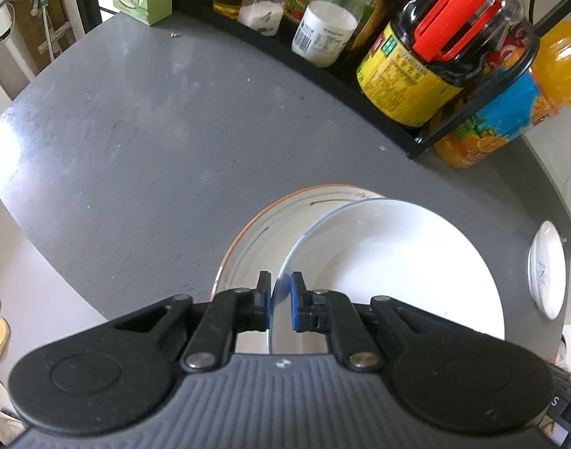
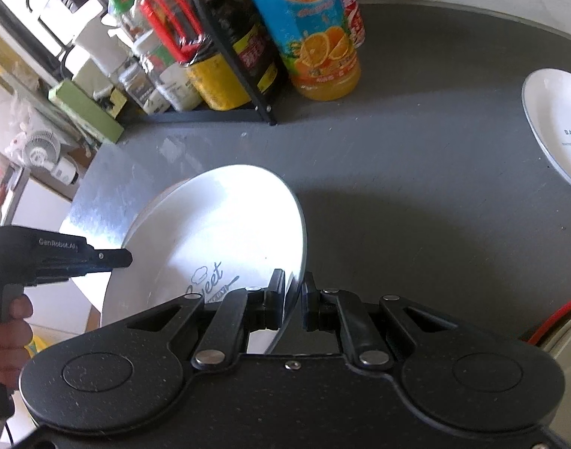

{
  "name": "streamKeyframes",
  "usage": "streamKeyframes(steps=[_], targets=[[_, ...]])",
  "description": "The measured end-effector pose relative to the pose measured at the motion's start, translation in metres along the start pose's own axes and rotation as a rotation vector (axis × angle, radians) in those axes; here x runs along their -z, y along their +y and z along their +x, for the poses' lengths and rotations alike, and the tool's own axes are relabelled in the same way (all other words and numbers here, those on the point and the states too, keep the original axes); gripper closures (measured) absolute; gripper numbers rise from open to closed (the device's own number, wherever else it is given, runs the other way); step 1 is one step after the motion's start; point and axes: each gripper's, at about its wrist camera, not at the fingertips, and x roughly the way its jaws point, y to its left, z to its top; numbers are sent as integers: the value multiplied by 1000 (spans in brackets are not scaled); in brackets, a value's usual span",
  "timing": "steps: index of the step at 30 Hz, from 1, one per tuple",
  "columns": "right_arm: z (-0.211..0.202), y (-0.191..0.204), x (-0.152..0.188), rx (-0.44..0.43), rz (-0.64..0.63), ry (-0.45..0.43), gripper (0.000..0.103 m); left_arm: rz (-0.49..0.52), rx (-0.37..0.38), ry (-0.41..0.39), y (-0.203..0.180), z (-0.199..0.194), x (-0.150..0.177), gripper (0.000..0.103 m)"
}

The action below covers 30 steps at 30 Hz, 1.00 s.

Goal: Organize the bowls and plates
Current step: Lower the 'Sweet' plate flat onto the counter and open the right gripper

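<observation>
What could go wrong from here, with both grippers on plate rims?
1. The left gripper pinches only the thin rim of the white plate, which is tilted over the orange-rimmed plate; it could slip and chip both.
2. The right gripper likewise grips only the edge of the printed plate, held tilted above the table; a slip could drop it.
3. The juice bottle and rack stand close behind; a wide swing might knock them.

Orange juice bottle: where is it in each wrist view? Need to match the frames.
Left wrist: orange juice bottle at the right edge, just past the black rack's end.
Right wrist: top centre, just right of the rack.
Shared landmark: the yellow-labelled dark bottle at the rack end nearest the juice.
</observation>
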Motion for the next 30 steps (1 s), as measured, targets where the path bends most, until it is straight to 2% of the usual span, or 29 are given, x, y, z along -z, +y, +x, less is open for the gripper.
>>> streamKeyframes(steps=[8,16,18,19,23,26,30], targets=[[11,10,9,25,-27,31,94,27,-31,4,5,9,2,94],[18,23,13,67,-72,41,90,111,-62,-27,1,11,3,94],[21,27,13,99,-82,46,79,119,-69,-31,1,11,1,94],[23,29,13,119,-87,50,76,124,-72,-32,1,11,0,94],[31,27,14,116,-76,59,74,151,-80,-28,-2,10,-5,94],[38,24,14,115,-47,67,64,152,-98,-21,-1,10,-8,94],[42,22,16,121,-34,65,57,149,-88,-3,1,10,-11,91]])
